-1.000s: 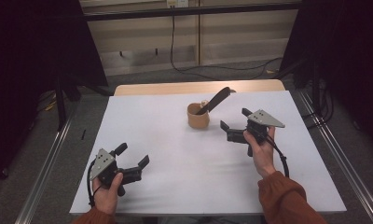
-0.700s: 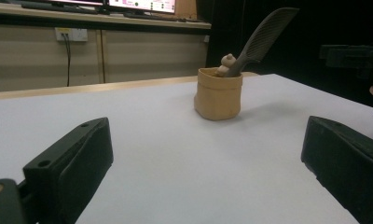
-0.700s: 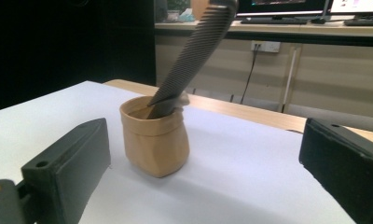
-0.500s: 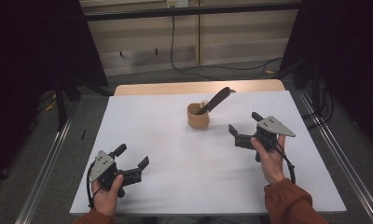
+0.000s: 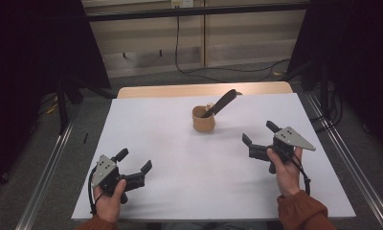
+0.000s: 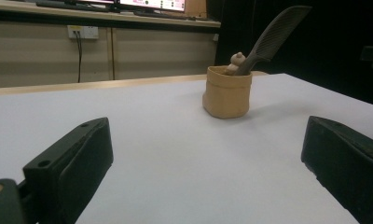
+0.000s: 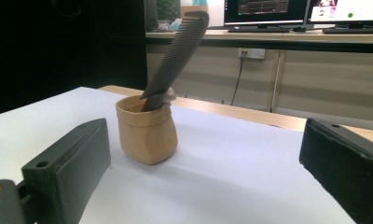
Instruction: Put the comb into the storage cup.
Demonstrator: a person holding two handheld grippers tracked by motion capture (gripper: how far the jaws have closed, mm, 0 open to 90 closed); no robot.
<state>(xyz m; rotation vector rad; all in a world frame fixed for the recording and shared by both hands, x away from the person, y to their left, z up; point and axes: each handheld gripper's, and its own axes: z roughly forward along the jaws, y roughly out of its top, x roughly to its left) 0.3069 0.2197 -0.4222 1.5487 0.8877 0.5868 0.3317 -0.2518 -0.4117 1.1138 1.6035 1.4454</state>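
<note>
Tan pouch [image 5: 203,120] with dark comb [image 5: 221,102], apparently unlabelled.

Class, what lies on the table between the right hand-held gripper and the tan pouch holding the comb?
Nothing: bare white table separates the right hand-held gripper from the pouch, as the high view shows.

The comb [image 7: 175,56] stands with its lower end hidden inside the tan cup [image 7: 147,135] — small pale item [image 6: 236,60] behind it unidentifiable.

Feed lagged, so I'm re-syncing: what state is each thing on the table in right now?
Tan soft pouch: upright, open-topped, on white table.
Dark plastic comb: in pouch, leaning out.
Left gripper: jaws open, empty.
Right gripper: jaws open, empty, apart from pouch.
</note>
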